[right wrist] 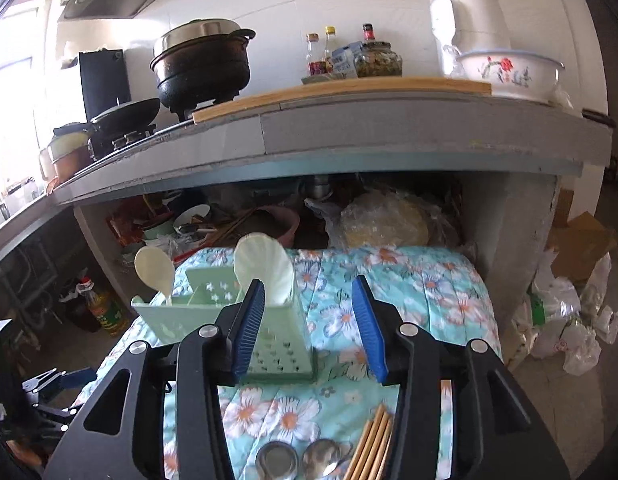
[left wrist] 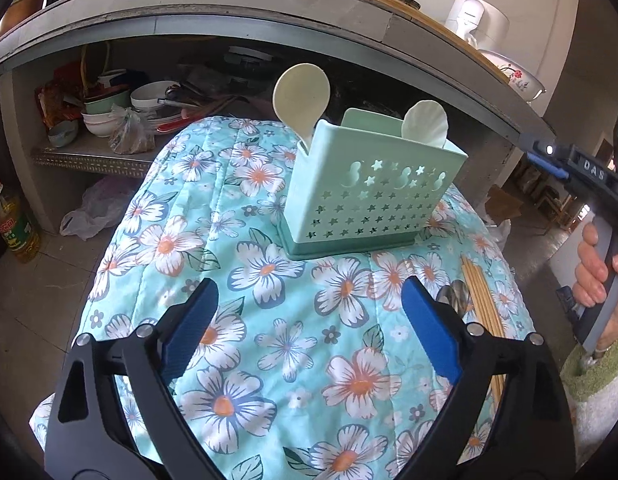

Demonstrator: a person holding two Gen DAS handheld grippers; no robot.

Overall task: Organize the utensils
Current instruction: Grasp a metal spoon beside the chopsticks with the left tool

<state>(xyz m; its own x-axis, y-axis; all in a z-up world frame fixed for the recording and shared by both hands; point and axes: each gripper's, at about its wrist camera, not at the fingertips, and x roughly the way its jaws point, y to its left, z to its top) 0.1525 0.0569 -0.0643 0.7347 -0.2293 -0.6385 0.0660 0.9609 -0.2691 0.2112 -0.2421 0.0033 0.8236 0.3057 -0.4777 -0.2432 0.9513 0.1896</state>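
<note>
A mint green utensil holder (left wrist: 369, 196) (right wrist: 285, 344) stands upright on the floral cloth (left wrist: 229, 240). It holds a white rice paddle (left wrist: 301, 96) (right wrist: 153, 268) at one end and a shell-shaped white scoop (left wrist: 423, 124) (right wrist: 265, 264) at the other. Bamboo chopsticks (left wrist: 481, 300) (right wrist: 373, 444) and two metal spoons (right wrist: 277, 460) lie on the cloth near me. My left gripper (left wrist: 309, 284) is open wide over bare cloth, short of the holder. My right gripper (right wrist: 308, 282) is open just before the holder's scoop end, with nothing between its pads; a hand (left wrist: 601, 272) holds its handle.
A grey concrete counter (right wrist: 389, 132) overhangs the far side, carrying pots, bottles, a flowered basin (right wrist: 509, 72) and a white kettle. Bowls and clutter fill the shelf below (left wrist: 109, 116). An oil bottle (left wrist: 13, 224) and plastic bags (right wrist: 569, 320) sit on the floor.
</note>
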